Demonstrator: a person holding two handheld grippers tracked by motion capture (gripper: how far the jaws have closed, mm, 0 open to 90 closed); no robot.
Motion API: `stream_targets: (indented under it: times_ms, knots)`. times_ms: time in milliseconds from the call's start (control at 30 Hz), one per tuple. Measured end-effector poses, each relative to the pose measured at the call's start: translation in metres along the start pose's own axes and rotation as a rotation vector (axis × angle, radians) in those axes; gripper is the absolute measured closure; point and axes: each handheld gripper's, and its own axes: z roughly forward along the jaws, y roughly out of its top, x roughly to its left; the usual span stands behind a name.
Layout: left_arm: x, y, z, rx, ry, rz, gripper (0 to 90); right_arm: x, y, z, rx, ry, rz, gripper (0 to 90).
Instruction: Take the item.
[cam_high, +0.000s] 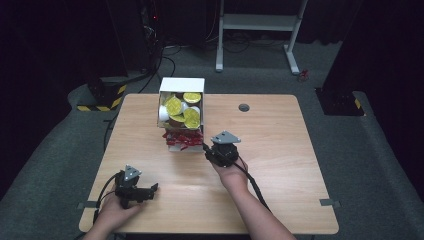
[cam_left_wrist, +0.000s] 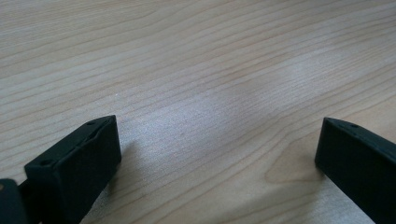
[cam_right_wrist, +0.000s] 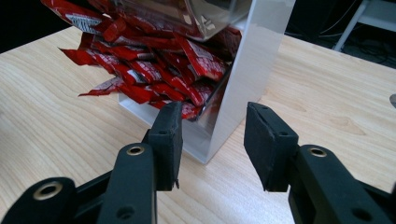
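Observation:
A white two-tier box (cam_high: 181, 85) stands at the table's middle back. Its upper tier holds yellow-lidded cups (cam_high: 182, 112), and red sachets (cam_high: 181, 138) spill from the lower tier. My right gripper (cam_high: 207, 151) points at the box's front right corner. In the right gripper view its jaws (cam_right_wrist: 212, 140) stand partly apart and open, the white corner wall (cam_right_wrist: 243, 88) and red sachets (cam_right_wrist: 154, 70) just beyond them, nothing pressed. My left gripper (cam_high: 154, 189) rests near the table's front left, open. Its jaws (cam_left_wrist: 219, 154) stand wide over bare wood.
The wooden table (cam_high: 280, 150) has a round cable hole (cam_high: 244, 107) right of the box and tape marks at its side edges (cam_high: 330, 202). A white desk frame (cam_high: 257, 22) and black-and-yellow striped bases (cam_high: 102, 97) stand on the floor behind.

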Motion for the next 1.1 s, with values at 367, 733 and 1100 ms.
stream_targets:
  times_ms: [367,733,1100]
  knots:
    - [0.0,0.0,0.0,0.0,0.0,-0.001,0.6,0.002,0.007,0.006,-0.001,-0.015,-0.01,57.8]
    - [0.0,0.0,0.0,-0.001,-0.001,-0.001,0.6,0.006,0.014,0.013,-0.006,-0.021,-0.025,60.0]
    - [0.0,0.0,0.0,-0.002,-0.003,-0.004,0.6,0.01,0.019,0.024,-0.004,-0.022,-0.044,62.1]
